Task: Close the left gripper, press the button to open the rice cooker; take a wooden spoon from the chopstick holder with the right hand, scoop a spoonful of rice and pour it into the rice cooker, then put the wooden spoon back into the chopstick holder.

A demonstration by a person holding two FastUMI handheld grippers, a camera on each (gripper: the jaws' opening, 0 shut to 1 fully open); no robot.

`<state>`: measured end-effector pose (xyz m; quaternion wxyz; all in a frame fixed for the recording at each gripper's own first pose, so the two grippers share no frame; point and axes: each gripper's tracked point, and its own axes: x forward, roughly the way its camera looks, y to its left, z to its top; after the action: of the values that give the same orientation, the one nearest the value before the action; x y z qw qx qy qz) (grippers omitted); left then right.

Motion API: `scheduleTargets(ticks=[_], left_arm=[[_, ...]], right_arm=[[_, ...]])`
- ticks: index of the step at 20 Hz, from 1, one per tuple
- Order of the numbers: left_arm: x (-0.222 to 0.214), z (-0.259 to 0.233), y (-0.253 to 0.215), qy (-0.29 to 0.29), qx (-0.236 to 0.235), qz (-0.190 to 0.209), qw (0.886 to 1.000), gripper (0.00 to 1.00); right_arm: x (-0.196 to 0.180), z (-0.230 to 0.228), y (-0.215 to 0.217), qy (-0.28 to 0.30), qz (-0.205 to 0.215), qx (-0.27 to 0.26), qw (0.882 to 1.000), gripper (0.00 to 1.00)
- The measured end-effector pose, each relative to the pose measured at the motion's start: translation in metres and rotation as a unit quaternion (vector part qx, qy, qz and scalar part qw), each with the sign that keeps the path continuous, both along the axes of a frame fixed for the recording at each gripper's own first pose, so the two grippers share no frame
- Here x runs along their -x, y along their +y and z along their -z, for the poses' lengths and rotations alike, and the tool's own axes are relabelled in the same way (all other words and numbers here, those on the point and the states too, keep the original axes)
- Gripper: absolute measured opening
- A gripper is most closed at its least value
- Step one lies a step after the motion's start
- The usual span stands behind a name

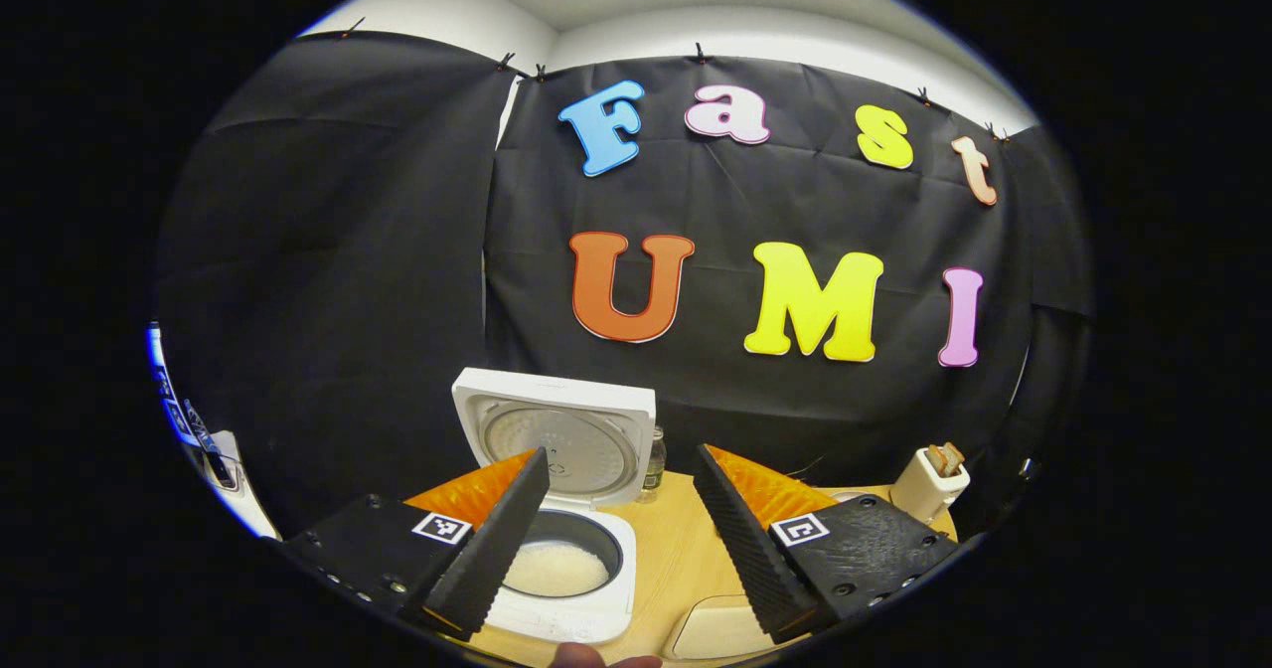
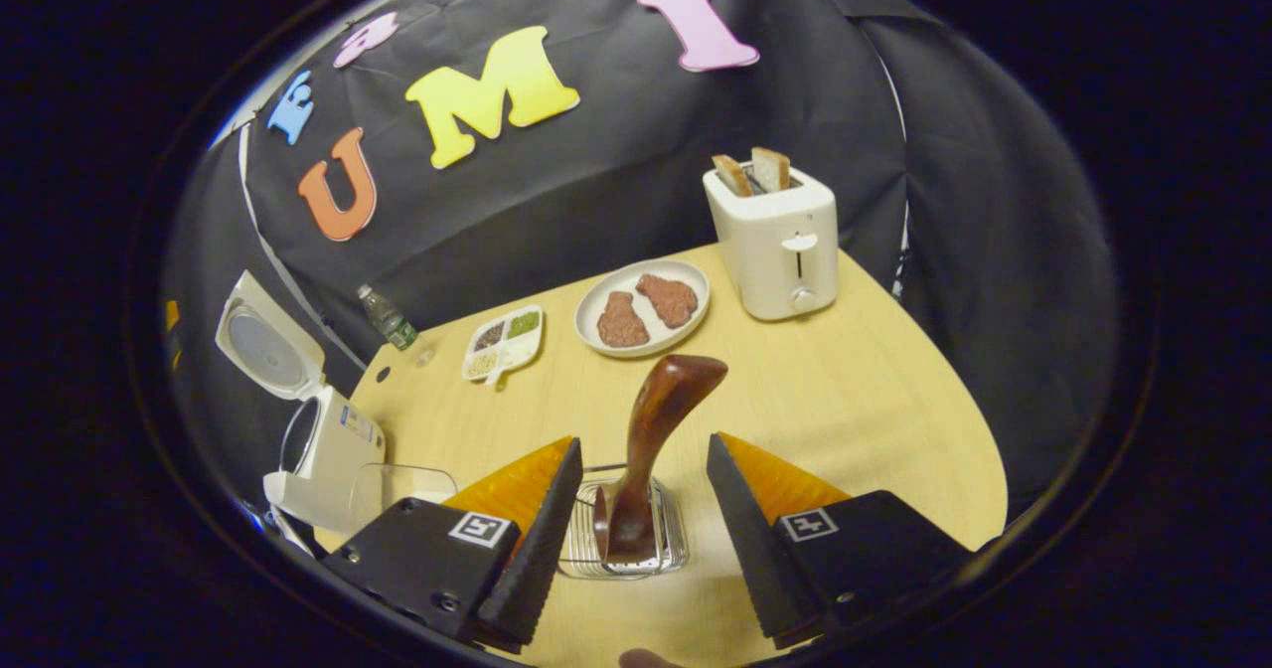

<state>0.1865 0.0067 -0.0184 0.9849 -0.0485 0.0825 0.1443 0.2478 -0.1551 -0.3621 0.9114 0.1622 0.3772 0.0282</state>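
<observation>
Two grippers are hovering with fingers spread wide, gripping nothing. Left gripper is hanging over the rice cooker, whose lid is standing open, white rice lying inside. Right gripper is flanking the wooden spoon, not touching it; spoon is standing upright in the wire chopstick holder on the table.

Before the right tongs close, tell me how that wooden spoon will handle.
The wooden spoon looks solid, so probably stiff and fairly light. Its glossy, curved handle may slip between the fingers. It leans loosely in the wire holder, which could tip if pulled sideways.
</observation>
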Motion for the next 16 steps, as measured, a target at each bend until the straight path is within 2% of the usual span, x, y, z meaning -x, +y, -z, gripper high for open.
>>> scheduleTargets(ticks=[1,2,3,4,5,6,7,9,11,16], left_arm=[[0.0,0.001,-0.004,0.0,0.003,-0.004,1.0,0.94],[-0.003,0.003,-0.009,0.003,0.006,-0.007,1.0,0.94],[-0.005,0.006,-0.013,0.006,0.006,-0.009,1.0,0.94],[-0.005,0.007,-0.015,0.01,0.005,-0.01,1.0,0.94],[-0.007,0.009,-0.018,0.014,0.004,-0.01,1.0,0.94],[-0.007,0.011,-0.02,0.018,0.003,-0.009,1.0,0.94],[-0.008,0.012,-0.022,0.021,0.002,-0.008,1.0,0.94],[-0.007,0.014,-0.023,0.026,0.003,-0.009,1.0,0.94],[-0.005,0.013,-0.025,0.024,0.005,-0.008,1.0,0.94],[0.001,0.008,-0.017,0.016,0.003,0.0,1.0,0.94]], right_arm=[[-0.006,0.007,-0.002,0.005,-0.003,-0.002,1.0,0.75],[-0.01,0.011,-0.003,0.007,-0.008,-0.004,1.0,0.77],[-0.011,0.014,-0.002,0.009,-0.016,-0.005,1.0,0.64],[-0.014,0.015,0.0,0.008,-0.023,-0.008,1.0,0.59],[-0.015,0.014,0.003,0.008,-0.03,-0.01,0.999,0.49],[-0.016,0.015,0.005,0.007,-0.035,-0.012,0.999,0.5],[-0.016,0.014,0.006,0.006,-0.037,-0.015,0.999,0.41],[-0.016,0.013,0.007,0.004,-0.033,-0.018,0.999,0.31],[-0.015,0.012,0.009,0.005,-0.03,-0.021,0.999,0.25],[-0.006,-0.006,0.014,-0.006,-0.025,-0.02,0.999,0.18]])
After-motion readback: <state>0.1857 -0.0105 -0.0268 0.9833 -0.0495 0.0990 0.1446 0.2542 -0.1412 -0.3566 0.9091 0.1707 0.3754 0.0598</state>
